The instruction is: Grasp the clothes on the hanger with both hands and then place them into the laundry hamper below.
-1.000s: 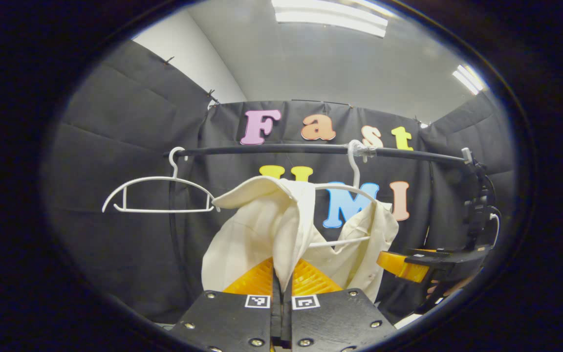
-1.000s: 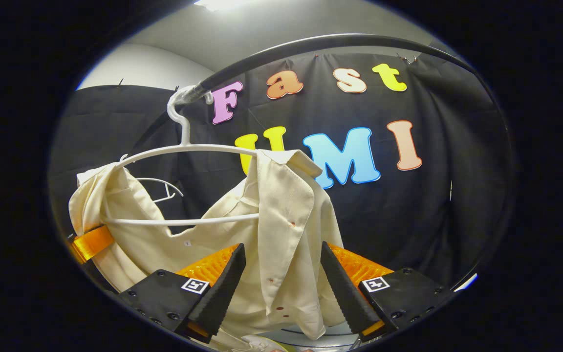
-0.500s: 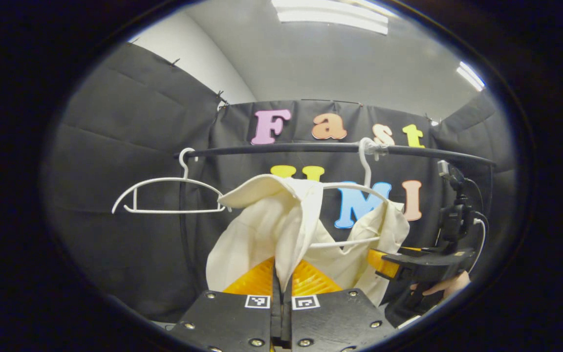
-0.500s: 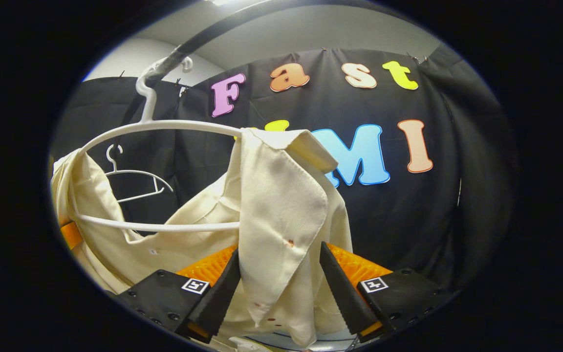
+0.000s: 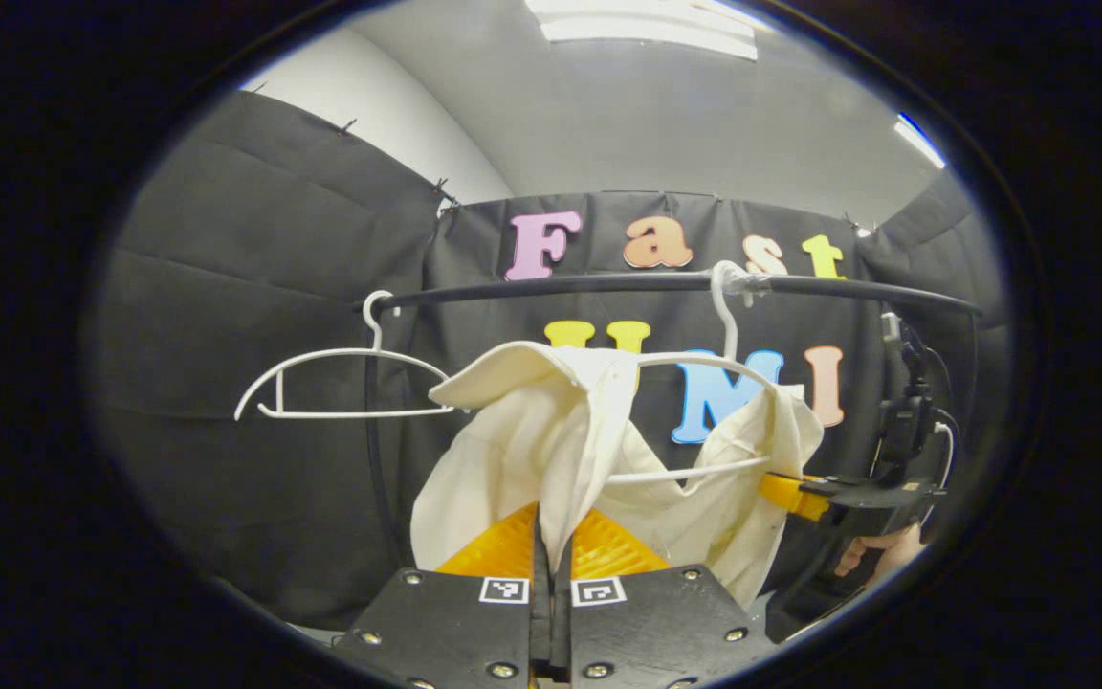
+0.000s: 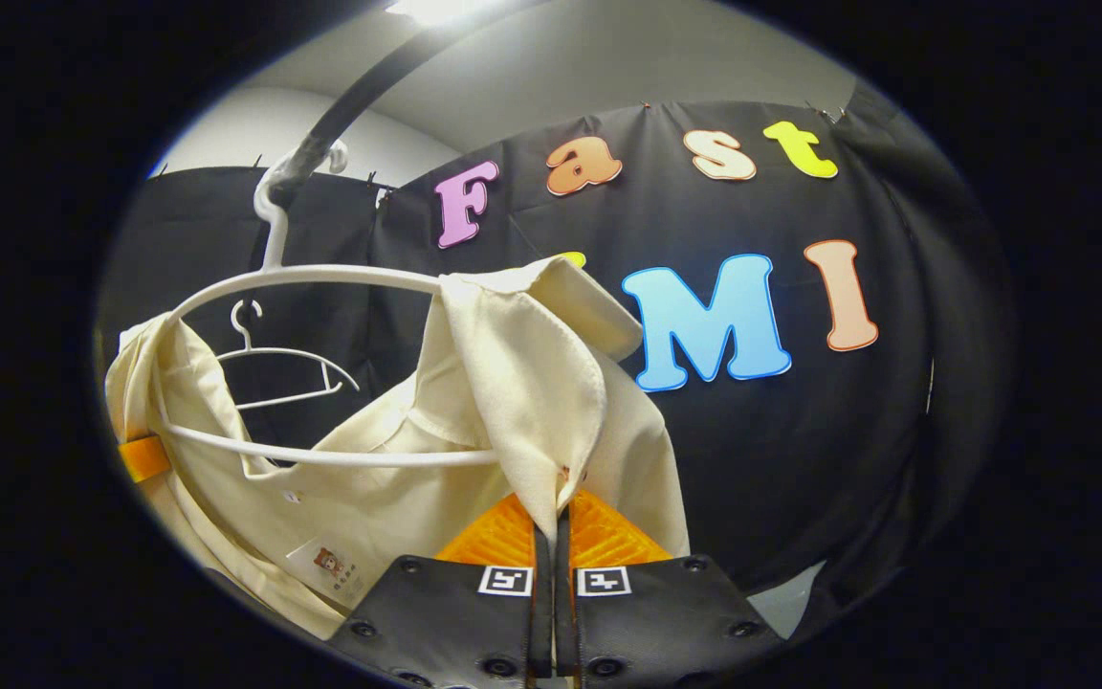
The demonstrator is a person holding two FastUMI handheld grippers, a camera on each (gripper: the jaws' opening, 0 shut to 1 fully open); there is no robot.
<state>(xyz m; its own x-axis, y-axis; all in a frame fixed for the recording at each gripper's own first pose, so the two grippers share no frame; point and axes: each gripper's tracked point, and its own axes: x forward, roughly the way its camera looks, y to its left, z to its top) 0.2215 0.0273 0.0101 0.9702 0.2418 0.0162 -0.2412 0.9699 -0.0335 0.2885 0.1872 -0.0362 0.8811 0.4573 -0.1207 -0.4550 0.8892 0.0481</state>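
A cream shirt (image 5: 551,431) hangs on a white hanger (image 5: 725,364) hooked over a black rail (image 5: 608,282). In the left gripper view my left gripper (image 5: 551,560) is shut on the shirt's front edge near one shoulder. In the right gripper view my right gripper (image 6: 551,522) is shut on the other front edge of the shirt (image 6: 522,392), just below the collar. The right gripper (image 5: 804,498) also shows at the far side of the shirt, with a hand (image 5: 881,550) behind it. An orange finger of the left gripper (image 6: 142,457) peeks out behind the cloth at the left.
A second white hanger (image 5: 341,378) hangs bare on the rail to the left of the shirt. The rail's black upright (image 5: 377,450) runs down behind the shirt. The hanger's lower bar (image 6: 321,455) crosses inside the open shirt.
The right gripper's fingers, open around the shirt's front edge before, have shut on it. The left gripper has kept its hold.
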